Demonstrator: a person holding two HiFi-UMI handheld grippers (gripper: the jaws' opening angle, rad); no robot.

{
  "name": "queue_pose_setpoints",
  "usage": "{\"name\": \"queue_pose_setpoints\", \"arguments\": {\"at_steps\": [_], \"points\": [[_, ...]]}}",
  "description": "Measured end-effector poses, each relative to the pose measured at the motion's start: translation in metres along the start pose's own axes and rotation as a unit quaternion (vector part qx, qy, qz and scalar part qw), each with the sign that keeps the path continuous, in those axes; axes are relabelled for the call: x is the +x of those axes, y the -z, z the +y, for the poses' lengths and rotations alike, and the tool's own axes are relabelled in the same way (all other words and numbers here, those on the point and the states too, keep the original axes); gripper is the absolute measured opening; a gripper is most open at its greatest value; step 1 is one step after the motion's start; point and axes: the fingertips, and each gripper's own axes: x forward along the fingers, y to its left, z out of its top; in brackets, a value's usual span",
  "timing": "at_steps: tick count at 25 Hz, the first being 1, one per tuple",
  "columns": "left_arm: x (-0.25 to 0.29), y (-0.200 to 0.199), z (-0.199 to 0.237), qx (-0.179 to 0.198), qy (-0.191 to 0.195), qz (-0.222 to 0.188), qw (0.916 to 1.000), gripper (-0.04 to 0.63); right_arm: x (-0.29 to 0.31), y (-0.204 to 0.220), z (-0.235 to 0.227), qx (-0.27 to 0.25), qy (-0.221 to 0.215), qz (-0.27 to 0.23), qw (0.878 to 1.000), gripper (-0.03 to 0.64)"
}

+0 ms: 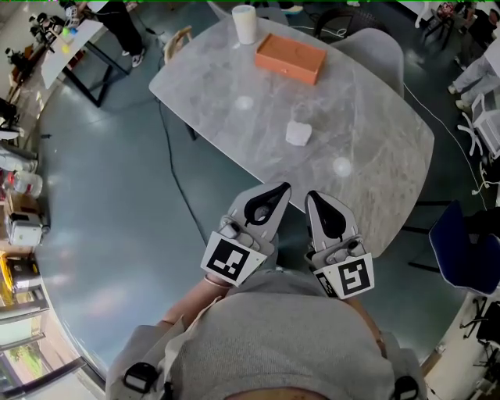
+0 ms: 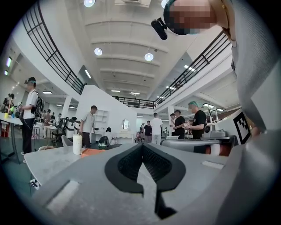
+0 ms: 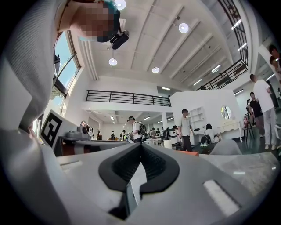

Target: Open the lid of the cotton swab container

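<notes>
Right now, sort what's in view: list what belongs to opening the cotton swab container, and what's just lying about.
For the job:
- cotton swab container, presumably the small whitish one in the middle of the table
- left tool and right tool, both shut and empty, at the near edge

Lying about:
- orange box, far end
- white cup, far end

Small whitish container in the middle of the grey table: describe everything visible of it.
The small whitish container looks like pale, perhaps translucent plastic, roughly square with rounded corners. It sits flat near the middle of the grey marble-patterned tabletop, nearer the person than the flat orange box. Only the tabletop touches it. It is too small in the head view to show a lid seam or whether it is open.
</notes>
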Motion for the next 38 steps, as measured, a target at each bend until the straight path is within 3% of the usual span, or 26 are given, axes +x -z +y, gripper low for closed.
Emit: {"name": "queue_pose_setpoints", "arguments": {"at_steps": [11, 23, 38], "points": [[0.095, -0.004, 0.077, 0.011, 0.042, -0.003, 0.999, -0.003, 0.087, 0.007, -0.082, -0.01, 0.04, 0.006, 0.999, 0.002], [0.158, 0.004, 0.137, 0.01, 0.08, 0.013, 0.9967, -0.003, 0.162, 0.015, -0.139, -0.011, 0.065, 0.006, 0.998, 0.002], [0.187, 0.003, 0.137, 0.012, 0.085, 0.007, 0.9963, -0.003, 0.166, 0.009, -0.174, -0.022, 0.051, 0.011, 0.998, 0.002]]}}
